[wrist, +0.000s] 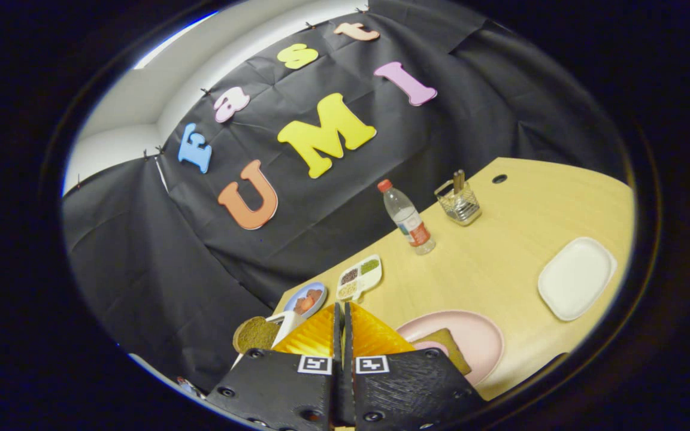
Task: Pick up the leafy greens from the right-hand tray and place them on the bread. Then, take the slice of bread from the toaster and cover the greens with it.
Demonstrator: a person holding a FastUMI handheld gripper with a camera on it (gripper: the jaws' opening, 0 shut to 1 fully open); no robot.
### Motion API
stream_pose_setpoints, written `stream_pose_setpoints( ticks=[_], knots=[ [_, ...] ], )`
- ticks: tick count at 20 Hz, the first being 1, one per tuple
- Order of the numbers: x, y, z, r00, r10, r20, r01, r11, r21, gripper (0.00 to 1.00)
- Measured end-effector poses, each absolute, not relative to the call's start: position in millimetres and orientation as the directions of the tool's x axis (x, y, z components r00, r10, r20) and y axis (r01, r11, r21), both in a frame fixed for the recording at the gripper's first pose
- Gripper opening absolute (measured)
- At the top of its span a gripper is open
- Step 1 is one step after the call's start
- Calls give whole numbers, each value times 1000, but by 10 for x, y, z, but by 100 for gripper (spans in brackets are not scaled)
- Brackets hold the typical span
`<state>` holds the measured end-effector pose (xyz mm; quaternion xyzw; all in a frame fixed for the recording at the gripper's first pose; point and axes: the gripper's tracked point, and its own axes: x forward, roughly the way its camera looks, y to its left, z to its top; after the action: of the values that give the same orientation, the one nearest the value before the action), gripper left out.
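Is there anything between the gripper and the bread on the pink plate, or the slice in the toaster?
Nothing visible does. The gripper is shut and holds nothing; the bread on the pink plate lies just beside its fingers, and the slice standing in the toaster sits close on the other side.

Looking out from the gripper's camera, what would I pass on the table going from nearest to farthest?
The jaws are closed with nothing between them at the gripper → pink plate with a bread slice → blue dish → divided tray → water bottle → wire holder.
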<state>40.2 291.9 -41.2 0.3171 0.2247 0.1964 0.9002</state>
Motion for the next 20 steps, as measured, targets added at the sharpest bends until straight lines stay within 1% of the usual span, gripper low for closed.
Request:
stream_pose_setpoints(
  ticks=[3,6,13,20],
  knots=[
    [320,3070,-648,797,527,-296,-197,689,697,0],
    [311,3124,-843,776,547,-313,-154,646,748,0],
    [471,2669,-1160,816,450,-363,-77,707,703,0],
    [584,2399,-1432,822,396,-409,-83,795,602,0]
  ],
)
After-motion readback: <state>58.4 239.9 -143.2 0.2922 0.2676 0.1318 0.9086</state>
